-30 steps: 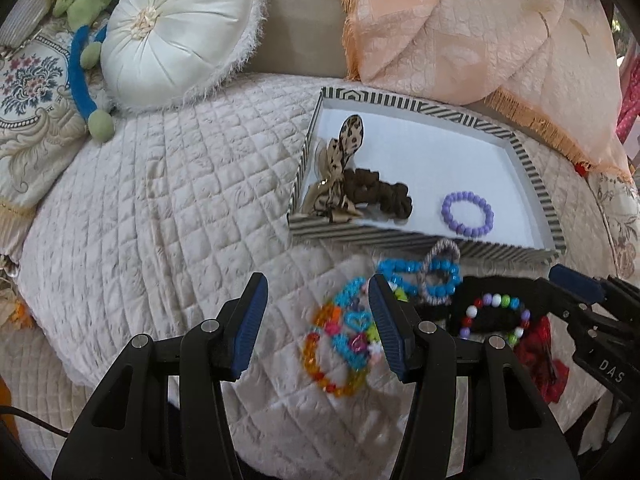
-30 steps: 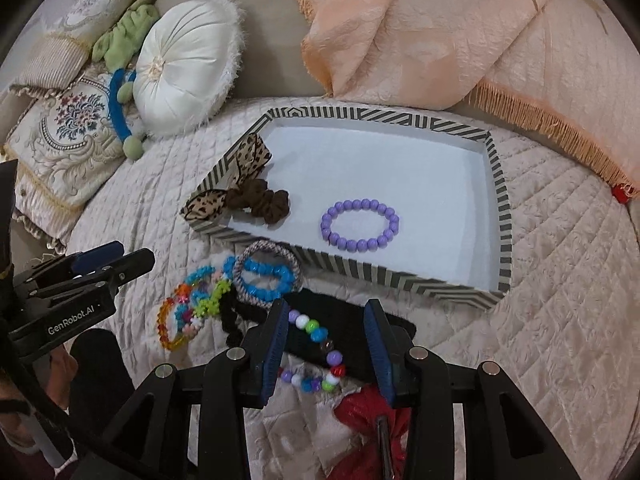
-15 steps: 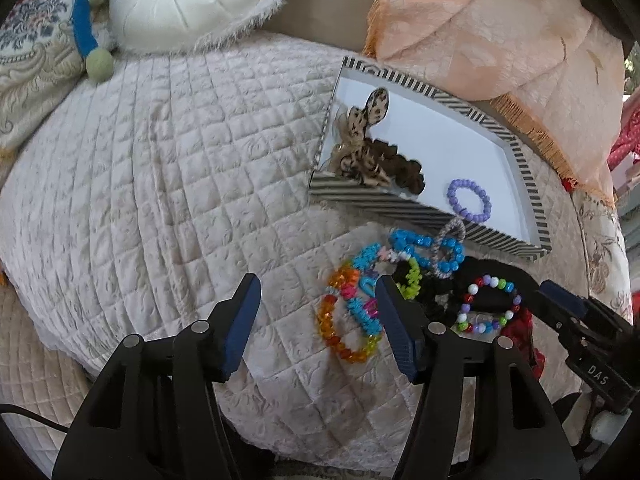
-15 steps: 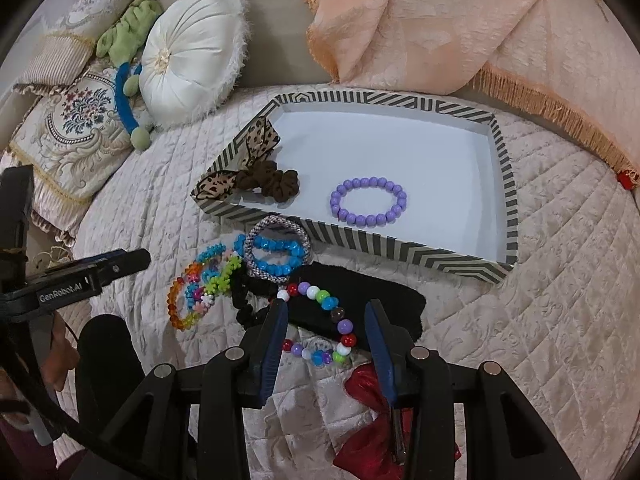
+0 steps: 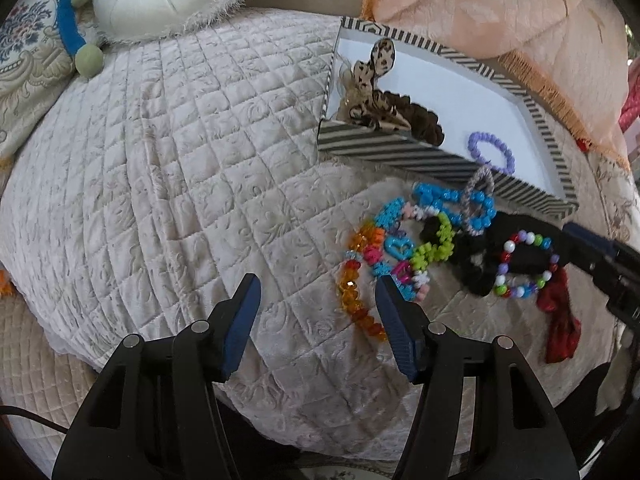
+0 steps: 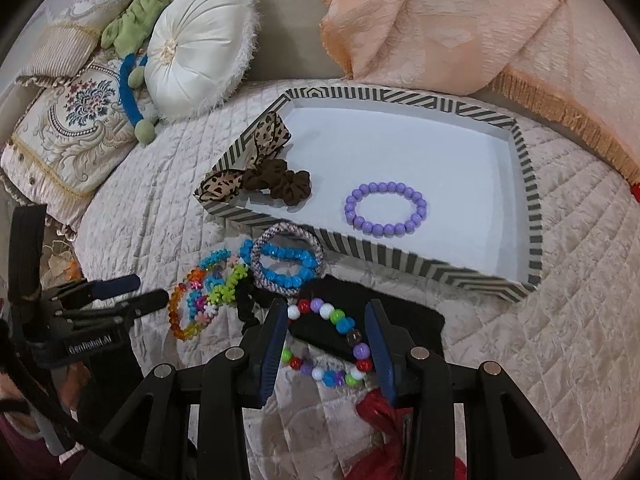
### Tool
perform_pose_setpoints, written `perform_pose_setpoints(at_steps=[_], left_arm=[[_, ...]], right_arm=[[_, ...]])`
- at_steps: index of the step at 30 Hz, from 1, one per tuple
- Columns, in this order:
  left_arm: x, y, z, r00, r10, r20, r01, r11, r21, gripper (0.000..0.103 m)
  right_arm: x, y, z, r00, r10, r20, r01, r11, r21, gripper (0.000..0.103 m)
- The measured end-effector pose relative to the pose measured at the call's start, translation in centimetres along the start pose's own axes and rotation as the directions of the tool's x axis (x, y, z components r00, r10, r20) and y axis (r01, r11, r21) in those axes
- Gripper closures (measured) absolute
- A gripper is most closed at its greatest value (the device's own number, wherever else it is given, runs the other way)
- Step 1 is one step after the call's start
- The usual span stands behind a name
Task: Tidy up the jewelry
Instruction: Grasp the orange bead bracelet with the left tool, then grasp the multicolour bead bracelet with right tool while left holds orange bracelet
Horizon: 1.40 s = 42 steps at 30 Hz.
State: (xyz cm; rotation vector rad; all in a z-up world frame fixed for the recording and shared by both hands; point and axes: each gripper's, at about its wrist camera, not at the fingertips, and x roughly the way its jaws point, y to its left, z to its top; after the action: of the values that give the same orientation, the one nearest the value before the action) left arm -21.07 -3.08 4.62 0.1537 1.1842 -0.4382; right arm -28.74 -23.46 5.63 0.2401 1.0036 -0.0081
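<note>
A striped tray [image 6: 400, 258] [image 5: 400, 156] on the quilted bed holds a purple bead bracelet [image 6: 386, 208] [image 5: 491, 151], a brown scrunchie [image 6: 286, 184] and a leopard bow [image 6: 266, 136]. In front of it lie a blue bead bracelet [image 6: 286, 266], a grey woven bracelet [image 6: 316, 246], an orange bracelet [image 5: 352, 292] and other colourful ones. A multicolour bead bracelet [image 6: 332, 342] [image 5: 524, 264] lies on a black cloth [image 6: 412, 320]. My right gripper [image 6: 326, 312] is open, its jaws on either side of that bracelet. My left gripper [image 5: 316, 284] is open and empty, left of the pile.
A white round cushion [image 6: 198, 50], a patterned pillow [image 6: 68, 136] and a green and blue plush toy [image 6: 132, 80] lie at the back left. A peach fringed blanket [image 6: 460, 28] is behind the tray. A red cloth [image 5: 560, 320] lies by the black cloth.
My right gripper has come down and forward so its open jaws now flank the multicolour bracelet. My left gripper has drawn back and to the left, away from the pile.
</note>
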Motion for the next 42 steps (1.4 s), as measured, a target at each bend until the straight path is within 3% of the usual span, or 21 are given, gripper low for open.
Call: perform_pose_setpoints(at_steps=[6, 11, 13, 15, 18, 21, 31, 42], left_arm=[[2.1, -0.9, -0.1, 0.998, 0.056, -0.03, -0.055, 0.998, 0.035, 0.043], [2.7, -1.2, 0.0, 0.998, 0.069, -0.006, -0.069, 0.997, 0.036, 0.045], [2.6, -1.1, 0.1, 0.998, 0.067, 0.01, -0.067, 0.997, 0.04, 0.068], [2.5, -0.8, 0.4, 0.999, 0.044, 0.013, -0.045, 0.999, 0.032, 0.082], [2.3, -0.3, 1.0, 1.0, 0.016, 0.015, -0.016, 1.0, 0.015, 0.094], [2.0, 0.4, 1.2, 1.0, -0.027, 0.01, 0.027, 1.0, -0.008, 0.095], [-2.3, 2.6, 2.7, 0.991, -0.096, 0.089, 0.102, 0.992, -0.068, 0.095], [-6.5, 3.3, 3.9, 0.979, -0.09, 0.182, 0.105, 0.992, -0.073, 0.095]], right_arm=[[1.5, 0.3, 1.4, 1.0, 0.016, -0.004, -0.016, 1.0, -0.002, 0.065], [4.0, 0.2, 2.1, 0.999, 0.02, -0.033, -0.02, 1.0, -0.002, 0.065], [5.0, 0.1, 2.3, 0.999, 0.025, -0.037, -0.025, 1.0, 0.006, 0.065], [5.7, -0.1, 2.4, 0.999, 0.025, -0.031, -0.025, 1.0, 0.015, 0.065], [6.9, -0.2, 2.6, 0.999, 0.045, -0.029, -0.044, 0.998, 0.034, 0.077], [7.6, -0.1, 2.3, 0.999, 0.047, -0.025, -0.046, 0.999, 0.023, 0.088], [1.5, -0.4, 2.6, 0.992, 0.098, 0.082, -0.099, 0.995, 0.014, 0.089], [-1.4, -1.1, 2.4, 0.971, 0.208, 0.121, -0.219, 0.972, 0.085, 0.089]])
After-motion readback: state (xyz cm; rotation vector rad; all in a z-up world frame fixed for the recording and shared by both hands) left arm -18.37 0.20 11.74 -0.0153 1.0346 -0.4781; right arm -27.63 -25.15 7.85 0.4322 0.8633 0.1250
